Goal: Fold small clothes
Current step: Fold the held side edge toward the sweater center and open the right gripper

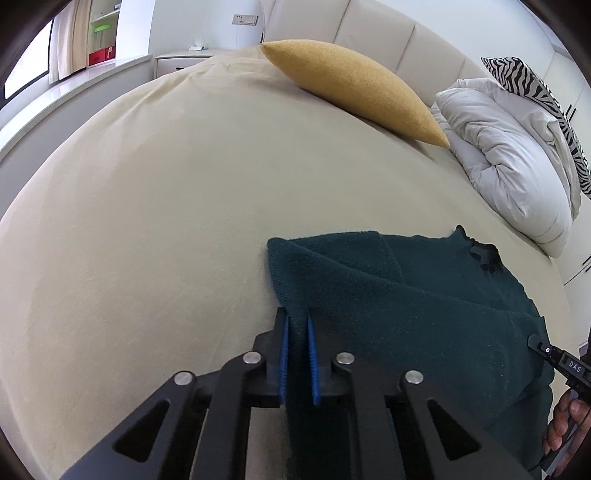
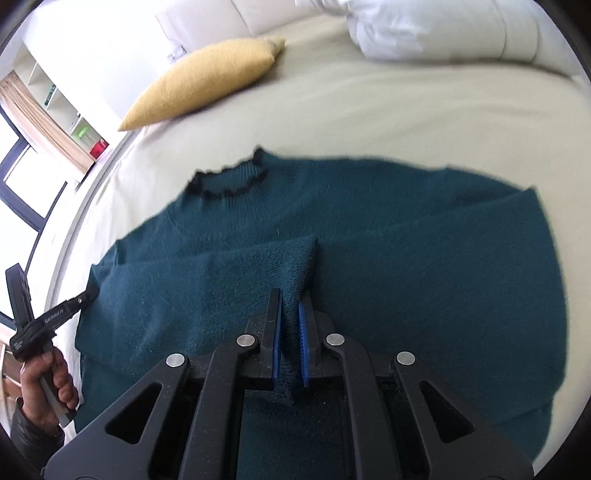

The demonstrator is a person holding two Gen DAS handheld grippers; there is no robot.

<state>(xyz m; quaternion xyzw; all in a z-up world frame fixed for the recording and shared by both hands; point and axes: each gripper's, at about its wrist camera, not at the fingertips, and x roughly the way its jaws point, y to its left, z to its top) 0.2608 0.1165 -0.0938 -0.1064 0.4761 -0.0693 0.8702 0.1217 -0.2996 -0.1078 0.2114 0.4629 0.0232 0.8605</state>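
A dark teal knit sweater (image 2: 406,251) with a black-trimmed collar (image 2: 229,181) lies spread on the beige bed sheet (image 2: 369,118). My right gripper (image 2: 291,302) is shut on a raised fold of the sweater near its middle. My left gripper (image 1: 297,321) is shut on the sweater's (image 1: 406,295) left edge, with fabric pinched between the blue pads (image 1: 283,343). The left gripper also shows at the left of the right wrist view (image 2: 86,295), at the sweater's side edge. The right gripper's body shows at the right edge of the left wrist view (image 1: 554,356).
A yellow cushion (image 1: 354,88) and a white duvet (image 1: 506,155) lie toward the headboard (image 1: 369,29), with a zebra-print pillow (image 1: 532,85) behind. A nightstand (image 1: 181,61) and a window ledge (image 1: 55,96) stand beyond the bed's left side.
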